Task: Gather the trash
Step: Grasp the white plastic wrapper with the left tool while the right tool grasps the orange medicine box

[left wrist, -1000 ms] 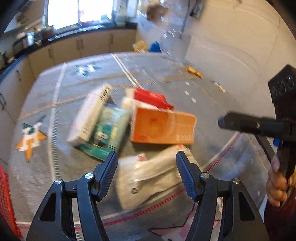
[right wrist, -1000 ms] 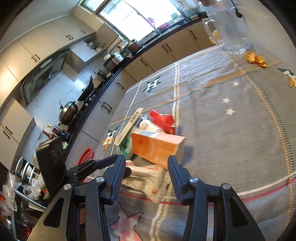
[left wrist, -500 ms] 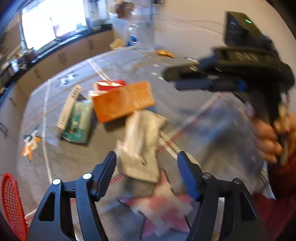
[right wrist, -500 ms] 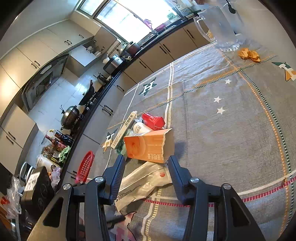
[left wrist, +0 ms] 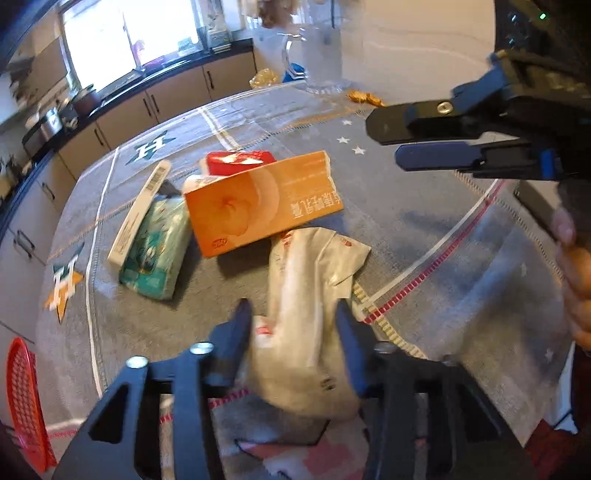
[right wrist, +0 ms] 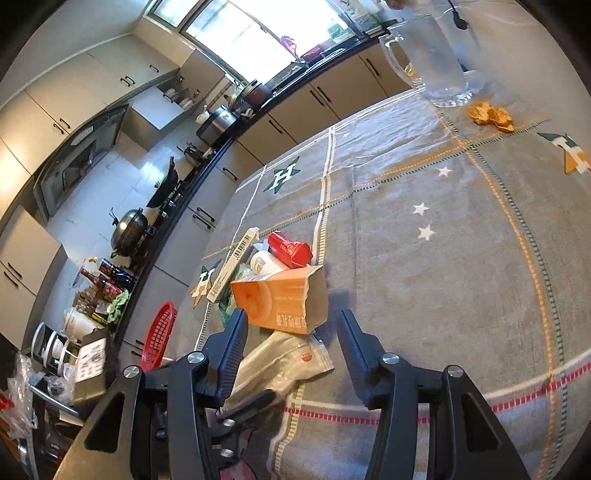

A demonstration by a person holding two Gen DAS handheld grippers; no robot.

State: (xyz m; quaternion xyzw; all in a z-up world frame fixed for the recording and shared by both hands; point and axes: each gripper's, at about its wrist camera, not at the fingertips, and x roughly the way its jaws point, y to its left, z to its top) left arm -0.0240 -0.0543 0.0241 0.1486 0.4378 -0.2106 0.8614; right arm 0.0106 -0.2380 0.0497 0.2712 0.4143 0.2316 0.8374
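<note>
On the tabletop [left wrist: 424,229], far left, the red basket [left wrist: 22,398] waits at the edge, the likely drop spot. The left claw [left wrist: 293,325] is spread wide, fingers straddling the crumpled white wrapper [left wrist: 314,280] (its near end between them). I'd lower it and pinch that bunched end firmly, avoiding the cloth. The orange carton [left wrist: 258,199] lies just beyond. Rightmost, the right claw [right wrist: 291,332] hangs released, holding nothing.

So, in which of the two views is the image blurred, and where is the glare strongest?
Left wrist view: motion blur smears the left gripper and the near end of the silver pouch; the orange carton stays readable. Right wrist view: sharp overall; the window is overexposed, and straight lines bend near the edges.
</note>
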